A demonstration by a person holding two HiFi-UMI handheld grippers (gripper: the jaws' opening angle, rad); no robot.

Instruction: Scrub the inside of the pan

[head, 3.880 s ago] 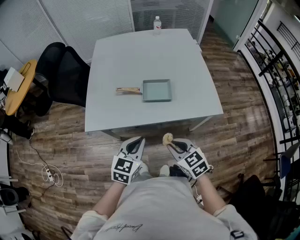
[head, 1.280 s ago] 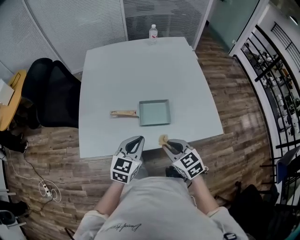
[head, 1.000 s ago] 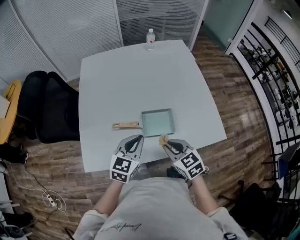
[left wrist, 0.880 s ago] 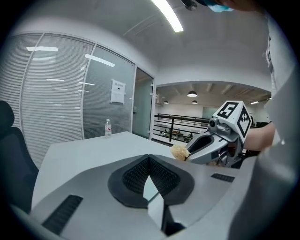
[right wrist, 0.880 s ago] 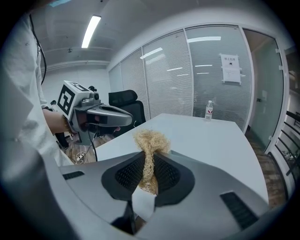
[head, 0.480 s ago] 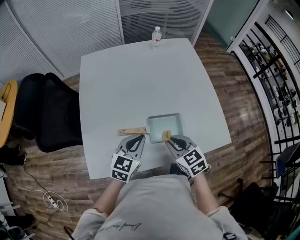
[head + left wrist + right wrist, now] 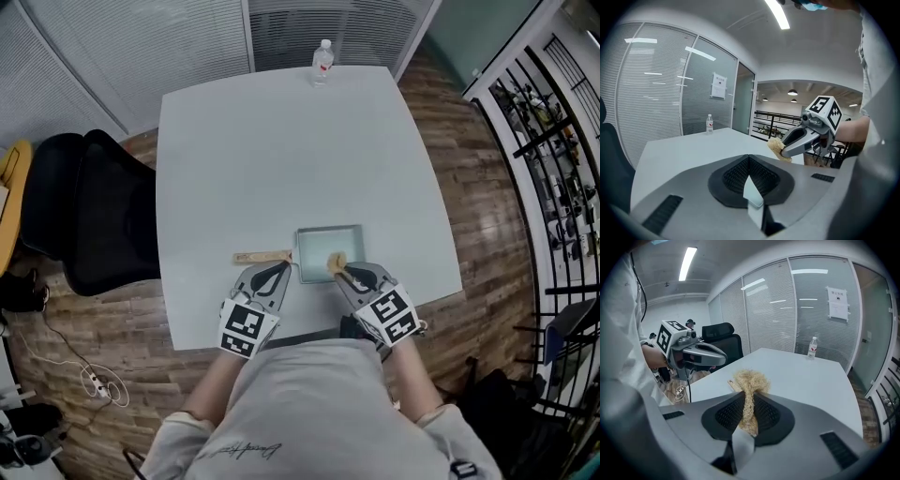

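Observation:
A square grey pan with a wooden handle pointing left lies near the front edge of the pale table. My right gripper is shut on a tan fibre scrubber, which hangs over the pan's near edge. In the right gripper view the scrubber bulges out between the jaws. My left gripper is shut and holds nothing, its tip just in front of the handle. The left gripper view shows its jaws together, with the right gripper and scrubber to its right.
A clear water bottle stands at the table's far edge. A black office chair sits left of the table. Glass partitions with blinds lie beyond, and a black railing runs along the right over wood flooring.
The person has walked up to the table. Both grippers, once over the floor short of it, now reach over its front edge at the pan. The scrubber stays held.

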